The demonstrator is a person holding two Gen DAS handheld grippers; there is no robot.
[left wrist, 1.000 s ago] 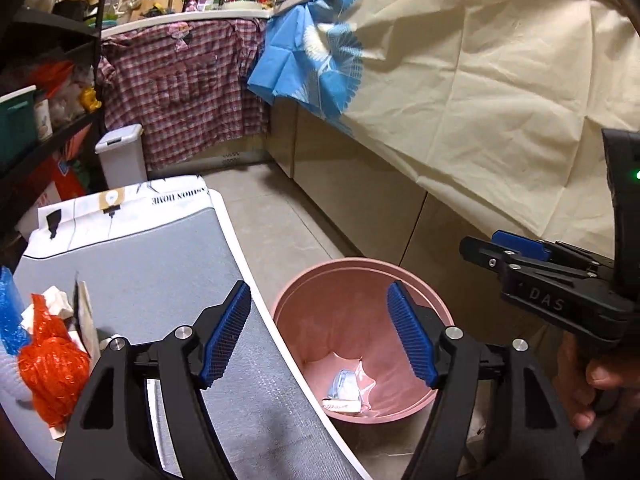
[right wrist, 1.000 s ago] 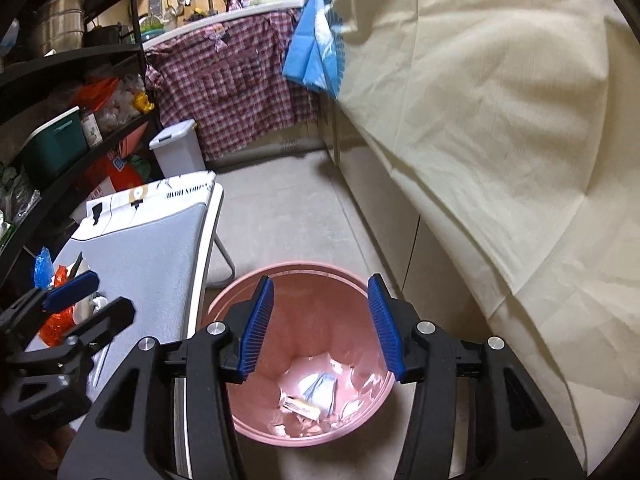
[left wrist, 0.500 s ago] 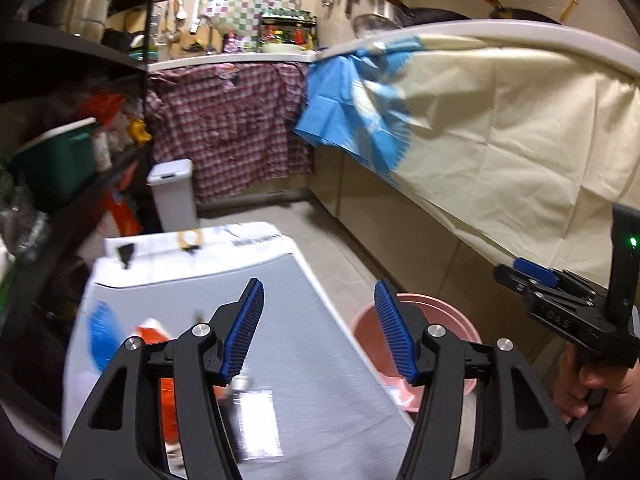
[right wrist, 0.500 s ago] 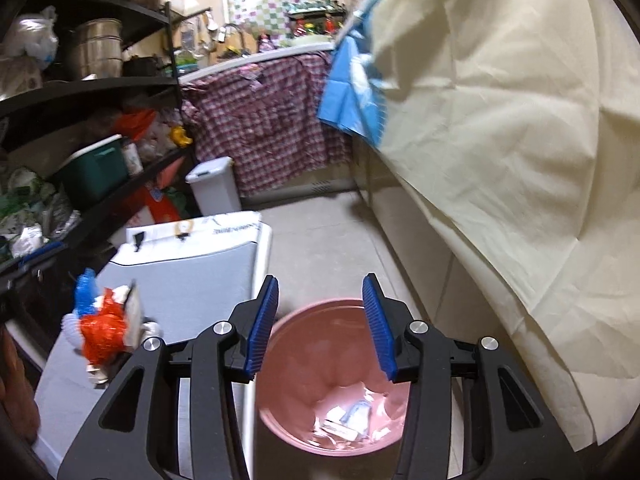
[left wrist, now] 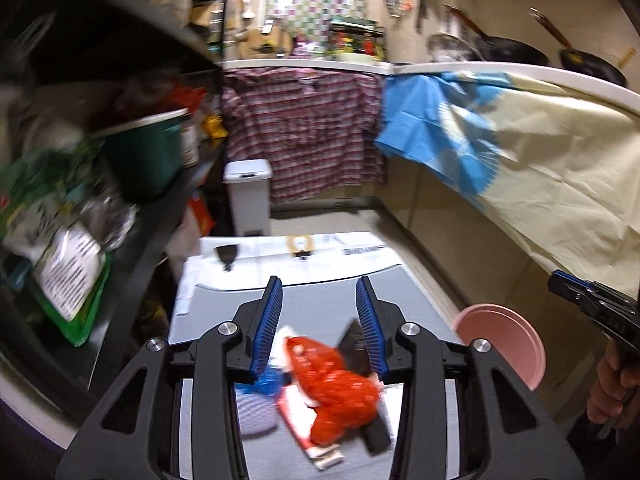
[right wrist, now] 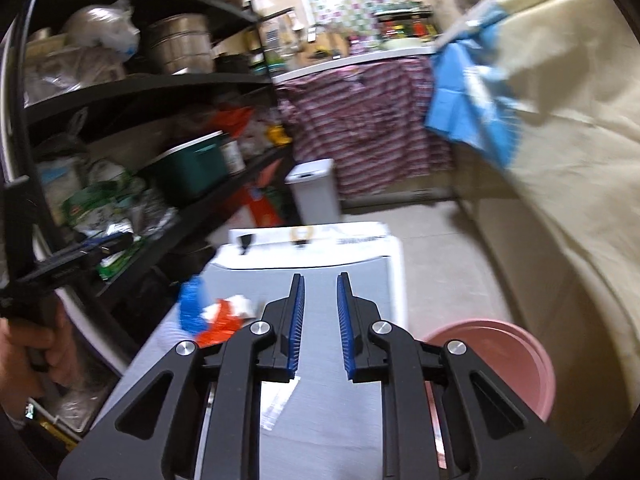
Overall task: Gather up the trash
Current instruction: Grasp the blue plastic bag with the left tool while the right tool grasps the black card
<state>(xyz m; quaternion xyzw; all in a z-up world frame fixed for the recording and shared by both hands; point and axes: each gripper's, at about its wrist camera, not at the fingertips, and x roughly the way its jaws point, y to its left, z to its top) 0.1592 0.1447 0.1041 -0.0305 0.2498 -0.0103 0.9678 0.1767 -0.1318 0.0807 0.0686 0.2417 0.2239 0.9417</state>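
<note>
While both fingers pairs have just been closing, nothing seems pinched; orange wrapper (left wrist: 336,392) lies below.

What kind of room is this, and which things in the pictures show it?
Most likely a narrow home kitchen that also serves for storage. Black pans sit on the white counter, bottles and jars stand before a tiled wall, and a dark shelf rack holds a metal pot and bags.

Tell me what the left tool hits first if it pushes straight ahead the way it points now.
Most likely the red plastic wrapper in the trash pile on the grey table: it lies directly between and below the left tool, whose jaws are empty. Depth is unclear through the blur.
</note>
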